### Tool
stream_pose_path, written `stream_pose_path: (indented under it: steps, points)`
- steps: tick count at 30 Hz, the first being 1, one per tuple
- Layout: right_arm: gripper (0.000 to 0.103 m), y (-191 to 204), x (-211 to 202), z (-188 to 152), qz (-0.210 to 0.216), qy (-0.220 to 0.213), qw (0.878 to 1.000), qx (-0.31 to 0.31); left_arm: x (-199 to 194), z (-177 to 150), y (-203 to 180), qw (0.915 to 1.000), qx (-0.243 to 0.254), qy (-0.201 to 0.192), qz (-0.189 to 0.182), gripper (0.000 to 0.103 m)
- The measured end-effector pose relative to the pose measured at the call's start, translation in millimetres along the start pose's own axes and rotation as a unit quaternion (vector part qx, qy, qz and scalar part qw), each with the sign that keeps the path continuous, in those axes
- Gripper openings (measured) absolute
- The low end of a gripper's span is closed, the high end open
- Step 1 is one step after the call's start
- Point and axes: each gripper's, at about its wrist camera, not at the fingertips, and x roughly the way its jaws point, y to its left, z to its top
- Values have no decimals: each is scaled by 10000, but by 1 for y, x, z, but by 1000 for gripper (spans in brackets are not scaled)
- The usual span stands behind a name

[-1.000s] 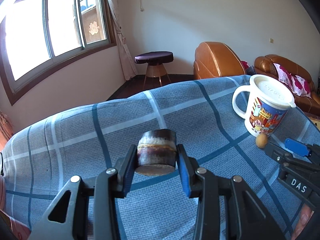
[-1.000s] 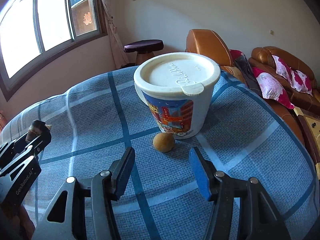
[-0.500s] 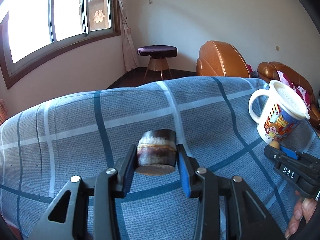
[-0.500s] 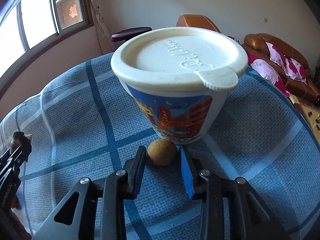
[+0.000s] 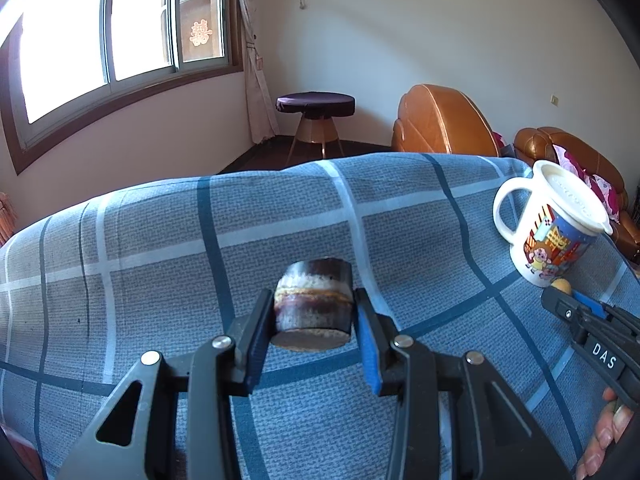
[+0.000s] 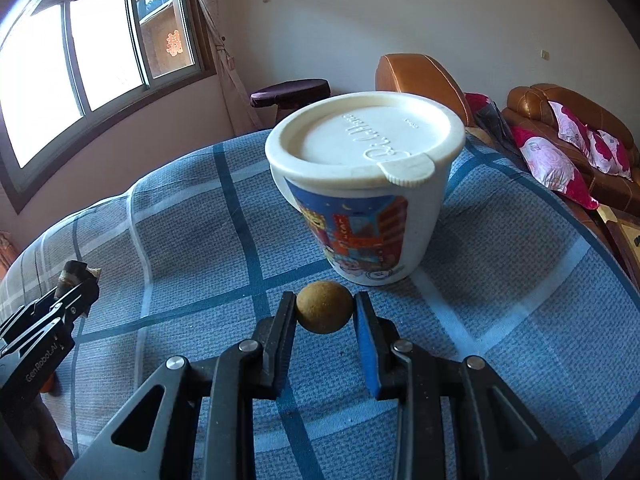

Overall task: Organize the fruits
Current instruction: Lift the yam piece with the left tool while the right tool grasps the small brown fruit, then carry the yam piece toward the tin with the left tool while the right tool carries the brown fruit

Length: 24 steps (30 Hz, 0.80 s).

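Underneath everything, a blue plaid cloth (image 6: 168, 240) fills the lower frame. At centre stands a lidded white cartoon mug (image 6: 360, 204), its lid embossed with script I cannot read. Lower centre, the right gripper (image 6: 325, 314) pinches a small round brown fruit (image 6: 324, 312). The left gripper (image 5: 313, 320), stamped "GenRobot.AI", clamps a dark sugarcane chunk (image 5: 314, 308); "DAS" marks the right one.

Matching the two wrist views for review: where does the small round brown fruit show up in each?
Left wrist: the small round brown fruit sits at far right, at the right gripper tips, below the cartoon mug.
Right wrist: bottom centre, clamped between the jaws, before the mug.
Shared landmark: the white-lidded mug.
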Motion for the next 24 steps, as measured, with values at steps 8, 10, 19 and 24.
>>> stream_pose_path:
  steps: [8,10,19,24]
  points:
    - [31,20,-14,-12,261,-199,9991,-263,-19,-11,-13,9997,247,-72,3,40]
    - [31,24,-18,-13,298,-254,9988,-284,-24,-17,-15,9995,320,-61,12,40]
    - [31,40,-47,-32,369,-622,9961,-508,-51,-42,-5,9996,274,-42,-1,40]
    - [31,47,-67,-42,338,-938,9928,-661,-70,-50,0,9995,264,-168,16,40]
